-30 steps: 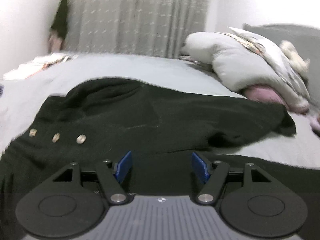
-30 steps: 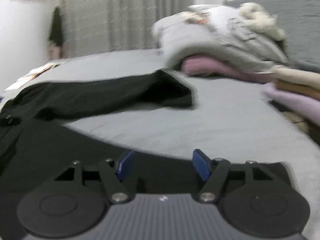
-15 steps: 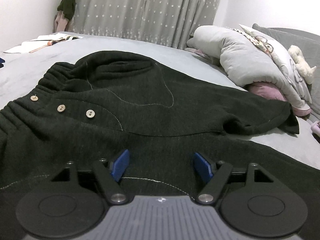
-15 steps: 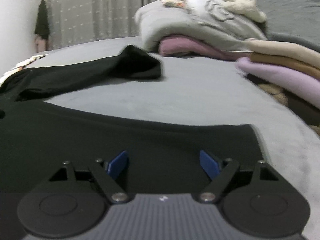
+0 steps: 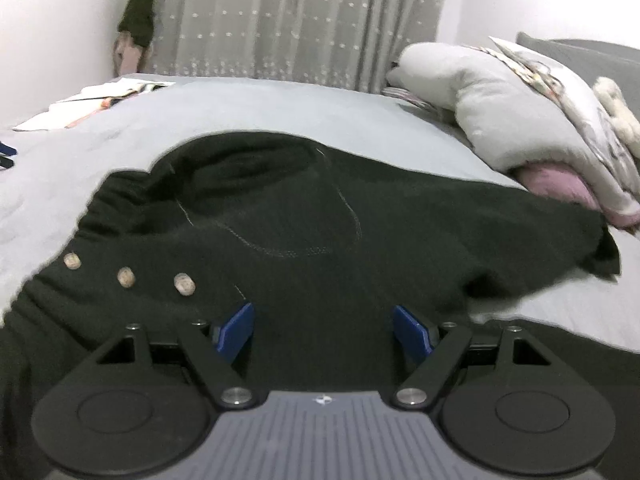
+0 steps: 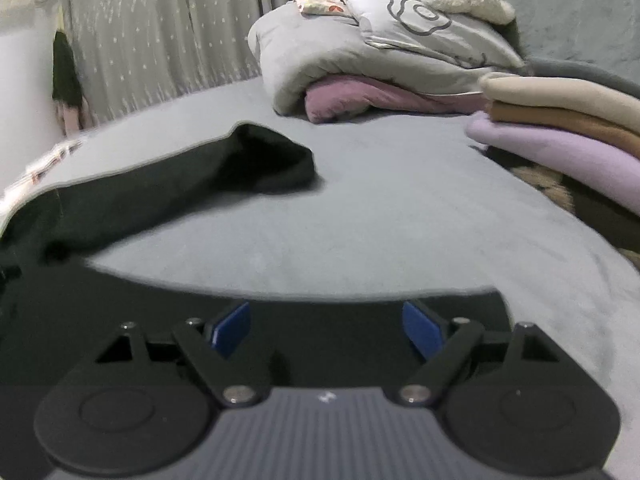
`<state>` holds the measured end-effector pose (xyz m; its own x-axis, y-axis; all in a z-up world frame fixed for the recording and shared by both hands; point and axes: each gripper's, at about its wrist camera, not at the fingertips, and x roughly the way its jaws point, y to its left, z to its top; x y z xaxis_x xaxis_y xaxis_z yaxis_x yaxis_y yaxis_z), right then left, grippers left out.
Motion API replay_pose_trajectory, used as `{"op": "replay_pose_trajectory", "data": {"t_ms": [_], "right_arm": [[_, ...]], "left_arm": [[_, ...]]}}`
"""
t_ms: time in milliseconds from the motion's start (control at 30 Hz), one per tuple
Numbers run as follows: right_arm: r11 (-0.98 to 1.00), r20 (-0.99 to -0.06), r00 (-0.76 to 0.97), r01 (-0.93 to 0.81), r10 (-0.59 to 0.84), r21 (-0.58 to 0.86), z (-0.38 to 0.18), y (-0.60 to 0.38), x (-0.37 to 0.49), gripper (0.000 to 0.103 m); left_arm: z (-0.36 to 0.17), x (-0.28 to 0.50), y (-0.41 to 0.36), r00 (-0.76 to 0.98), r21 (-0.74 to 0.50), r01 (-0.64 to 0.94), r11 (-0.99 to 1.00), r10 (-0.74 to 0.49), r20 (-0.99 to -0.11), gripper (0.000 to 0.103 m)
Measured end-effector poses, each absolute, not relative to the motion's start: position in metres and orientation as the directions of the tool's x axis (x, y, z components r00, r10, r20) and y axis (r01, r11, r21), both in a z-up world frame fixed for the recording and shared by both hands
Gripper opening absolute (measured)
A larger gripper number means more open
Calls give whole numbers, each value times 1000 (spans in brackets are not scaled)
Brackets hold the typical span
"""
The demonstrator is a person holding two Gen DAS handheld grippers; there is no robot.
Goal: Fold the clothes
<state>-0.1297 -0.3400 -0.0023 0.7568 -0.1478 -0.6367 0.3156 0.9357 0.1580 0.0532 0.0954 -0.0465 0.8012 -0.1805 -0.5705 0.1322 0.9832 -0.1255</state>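
Note:
A black knit garment (image 5: 320, 216) with three pale buttons (image 5: 126, 278) lies spread on the grey bed (image 5: 280, 108). My left gripper (image 5: 324, 324) hovers low over its near part. Its jaws are opening, and no cloth is pinched between the blue pads (image 5: 236, 328). In the right wrist view, one black sleeve (image 6: 256, 160) stretches away to the left across the sheet. My right gripper (image 6: 326, 320) stands open just over the garment's near hem (image 6: 120, 300), with nothing between its pads (image 6: 422, 330).
A folded grey duvet (image 6: 360, 52) over a pink cloth (image 6: 352, 98) sits at the head of the bed. A stack of beige, brown and lilac folded clothes (image 6: 560, 120) lies at the right. Papers (image 5: 92, 100) lie at the far left, before a curtain (image 5: 288, 16).
Both grippers' jaws have spread wider. The left view drew back a little from the garment. The right gripper shifted and rolled, so the hem's edge now lies close to its pads.

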Motion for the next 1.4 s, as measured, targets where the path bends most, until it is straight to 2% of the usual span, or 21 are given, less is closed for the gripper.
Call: {"op": "replay_pose_trajectory", "data": {"t_ms": [67,200,367,500,633,733,767,800,833,1000,1100,1267,1400], "right_arm": [[932,-636,758,319,-142,173,1,-344,-107,83],[930,-643,749,335,-163,155,-2,-353,-58,82],[935,-653,732,338,-191,104,-15,-360,-2,82],[926,-643,741,355,-194,129,-27,-371,36,81],[925,-633,744,363,-212,117,-35,-378,61,78],[930,-638,736,358,-225,86,-43,-377,77,64],[932,-630,742,355,-230,78,-44,-376,81,52],[934,-615,752,351,-237,70,-41,-372,81,30],[936,-598,763,347,-245,60,-38,-368,81,23],[955,-504,824,296,-261,-11,-20,-342,77,11],[972,-438,870,232,-225,-38,-2,-319,69,10],[997,-369,926,64,-77,-49,23,-265,53,9],[991,-364,929,-101,61,-92,28,-225,45,9]], "left_arm": [[-47,61,102,809,-120,105,987,-155,-567,77],[-56,75,115,812,-234,59,970,-183,-554,77],[-67,75,95,830,-195,75,978,-170,-532,88],[-75,78,72,822,-52,82,995,-97,-561,92],[-76,79,75,819,-75,87,993,-114,-562,95],[-76,80,74,817,-72,91,993,-116,-564,96],[-76,80,74,817,-71,92,993,-116,-565,96],[-75,81,74,817,-74,92,993,-117,-565,96],[-75,82,74,817,-75,92,993,-118,-565,96],[-73,83,73,816,-63,90,994,-110,-567,96],[-72,83,74,817,-71,87,994,-112,-566,96],[-68,81,74,819,-89,84,993,-119,-561,96],[-69,80,73,820,-84,85,993,-118,-560,96]]}}
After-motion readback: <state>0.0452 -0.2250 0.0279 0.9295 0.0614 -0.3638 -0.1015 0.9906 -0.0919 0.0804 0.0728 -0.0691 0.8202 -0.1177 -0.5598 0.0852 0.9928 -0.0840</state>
